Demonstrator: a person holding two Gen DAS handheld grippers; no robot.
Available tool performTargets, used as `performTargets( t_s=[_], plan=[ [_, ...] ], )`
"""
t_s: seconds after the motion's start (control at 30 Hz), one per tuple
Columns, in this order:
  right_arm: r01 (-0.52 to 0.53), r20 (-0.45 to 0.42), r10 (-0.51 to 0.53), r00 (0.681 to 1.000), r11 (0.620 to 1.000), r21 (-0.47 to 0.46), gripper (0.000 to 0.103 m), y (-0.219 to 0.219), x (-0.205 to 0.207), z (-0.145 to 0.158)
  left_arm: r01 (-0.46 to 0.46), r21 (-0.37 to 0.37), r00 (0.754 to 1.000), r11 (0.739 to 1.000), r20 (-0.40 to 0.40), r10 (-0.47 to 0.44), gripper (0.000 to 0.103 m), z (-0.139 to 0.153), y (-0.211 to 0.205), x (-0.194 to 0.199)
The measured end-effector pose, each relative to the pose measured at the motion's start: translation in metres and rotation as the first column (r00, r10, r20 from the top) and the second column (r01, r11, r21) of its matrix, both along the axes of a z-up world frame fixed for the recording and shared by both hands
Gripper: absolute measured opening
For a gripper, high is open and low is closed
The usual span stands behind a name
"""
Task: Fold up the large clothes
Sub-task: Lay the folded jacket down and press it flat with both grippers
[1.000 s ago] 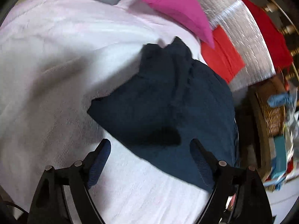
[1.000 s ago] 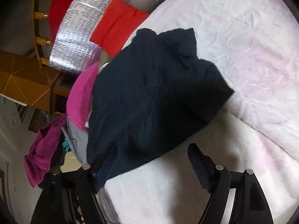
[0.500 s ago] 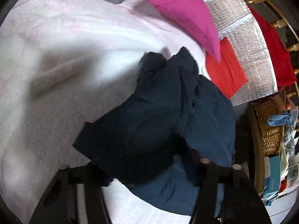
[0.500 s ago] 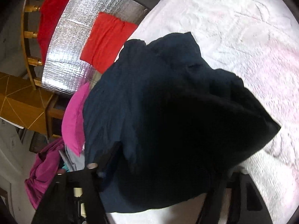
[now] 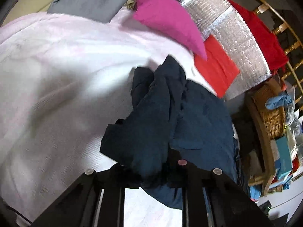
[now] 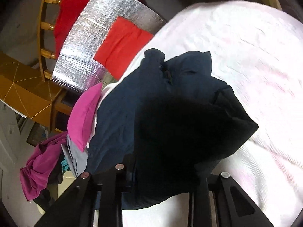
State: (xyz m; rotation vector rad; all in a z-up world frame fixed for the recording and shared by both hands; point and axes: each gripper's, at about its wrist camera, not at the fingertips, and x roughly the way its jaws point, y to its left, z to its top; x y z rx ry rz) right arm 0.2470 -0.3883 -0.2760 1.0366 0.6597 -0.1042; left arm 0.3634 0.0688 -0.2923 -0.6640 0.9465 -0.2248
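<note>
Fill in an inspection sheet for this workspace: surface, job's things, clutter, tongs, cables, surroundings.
Surface: pale pink blanket, wrinkled, spread wide.
Job's things: navy garment, bunched and lifted off the blanket, gathered at both tongs.
Clutter: pink cushion, grey cloth, red-orange folded cloth on a silver foil mat, magenta garment hanging at the edge.
Tongs: left tongs and right tongs both shut on the navy garment; fingertips hidden by fabric.
Cables: nothing seen.
Surroundings: wooden chair draped with red cloth, wicker basket, yellow-brown tabletop.
</note>
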Motion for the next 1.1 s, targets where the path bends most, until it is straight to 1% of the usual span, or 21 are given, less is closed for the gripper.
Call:
performTargets(
  t_s=[0.03,0.07,0.13,0.17,0.23,0.27,0.33,0.37,0.43,0.5,0.53,0.6,0.67,0.7,0.73,0.83,0.9,0.93,0.97,1.03,1.1],
  plan=[
    [-0.01,-0.016,0.01,1.0,1.0,0.0,0.03,0.0,-0.003,-0.008,0.005,-0.001,1.0,1.0,-0.017,-0.005,0.021,-0.003,0.001,0.002],
    [-0.012,-0.035,0.013,0.999,1.0,0.022,0.032,-0.001,-0.004,-0.019,0.01,0.003,0.999,1.0,-0.038,-0.01,0.03,-0.006,0.003,0.006],
    [-0.009,-0.056,0.014,0.998,0.996,0.094,0.041,-0.004,-0.005,-0.035,0.011,-0.018,0.996,1.0,-0.089,-0.012,0.04,-0.011,0.01,0.011],
    [-0.003,-0.062,0.011,0.998,0.992,0.128,0.044,-0.007,-0.007,-0.038,0.003,-0.039,0.994,0.999,-0.108,-0.007,0.045,-0.013,0.016,0.01],
    [-0.012,-0.092,0.026,0.995,0.989,0.15,0.058,-0.013,-0.01,-0.035,-0.008,-0.056,0.991,0.998,-0.132,0.001,0.051,-0.01,0.024,0.01],
    [-0.035,-0.1,0.05,0.994,0.989,0.143,0.058,-0.015,-0.013,-0.028,-0.005,-0.042,0.992,0.999,-0.129,-0.001,0.053,-0.004,0.03,0.007],
    [-0.085,-0.114,0.098,0.989,0.99,0.114,0.061,-0.017,-0.02,-0.014,-0.002,0.005,0.996,1.0,-0.086,0.003,0.055,0.012,0.037,0.0],
    [-0.114,-0.127,0.125,0.984,0.989,0.091,0.061,-0.019,-0.026,-0.005,-0.012,0.03,0.998,0.999,-0.065,0.014,0.059,0.016,0.04,-0.001],
    [-0.148,-0.137,0.152,0.979,0.988,0.034,0.062,-0.027,-0.041,0.011,-0.069,0.105,0.998,0.992,0.013,0.068,0.065,0.031,0.049,-0.007],
    [-0.132,-0.12,0.125,0.985,0.99,-0.054,0.068,-0.04,-0.055,0.031,-0.124,0.145,0.989,0.982,0.095,0.111,0.067,0.045,0.051,-0.006],
    [-0.099,-0.101,0.087,0.991,0.989,-0.113,0.072,-0.046,-0.058,0.044,-0.147,0.162,0.982,0.976,0.138,0.125,0.07,0.05,0.048,-0.004],
    [-0.055,-0.063,0.043,0.997,0.976,-0.211,0.072,-0.053,-0.053,0.06,-0.135,0.171,0.981,0.976,0.159,0.108,0.074,0.052,0.038,0.004],
    [-0.055,-0.035,0.048,0.998,0.972,-0.229,0.063,-0.056,-0.037,0.066,-0.102,0.189,0.983,0.977,0.168,0.07,0.074,0.051,0.024,0.012],
    [-0.064,-0.023,0.06,0.998,0.971,-0.232,0.044,-0.051,-0.027,0.068,-0.1,0.217,0.983,0.971,0.173,0.063,0.074,0.05,0.017,0.016],
    [-0.082,-0.025,0.078,0.997,0.966,-0.245,0.036,-0.047,-0.016,0.068,-0.099,0.254,0.983,0.962,0.174,0.055,0.074,0.049,0.01,0.021],
    [-0.109,-0.05,0.1,0.994,0.964,-0.244,0.036,-0.037,0.019,0.057,-0.092,0.334,0.99,0.938,0.135,0.049,0.074,0.037,-0.006,0.034],
    [-0.106,-0.097,0.084,0.992,0.961,-0.256,0.036,-0.037,0.038,0.041,-0.047,0.416,0.999,0.908,0.036,0.035,0.074,0.016,-0.011,0.042],
    [-0.106,-0.152,0.07,0.986,0.964,-0.242,0.031,-0.042,0.049,0.024,0.007,0.421,0.999,0.907,-0.033,0.008,0.074,0.002,-0.015,0.051],
    [-0.108,-0.198,0.068,0.978,0.973,-0.201,0.029,-0.047,0.055,0.004,0.027,0.408,0.998,0.912,-0.063,-0.001,0.076,-0.005,-0.015,0.056],
    [-0.117,-0.215,0.079,0.973,0.978,-0.17,0.026,-0.049,0.063,-0.009,0.018,0.383,0.998,0.924,-0.06,0.005,0.076,-0.003,-0.009,0.056],
    [-0.134,-0.223,0.089,0.971,0.972,-0.193,0.027,-0.048,0.061,0.001,-0.005,0.383,0.999,0.924,-0.028,0.017,0.076,0.008,-0.005,0.054]
  ],
)
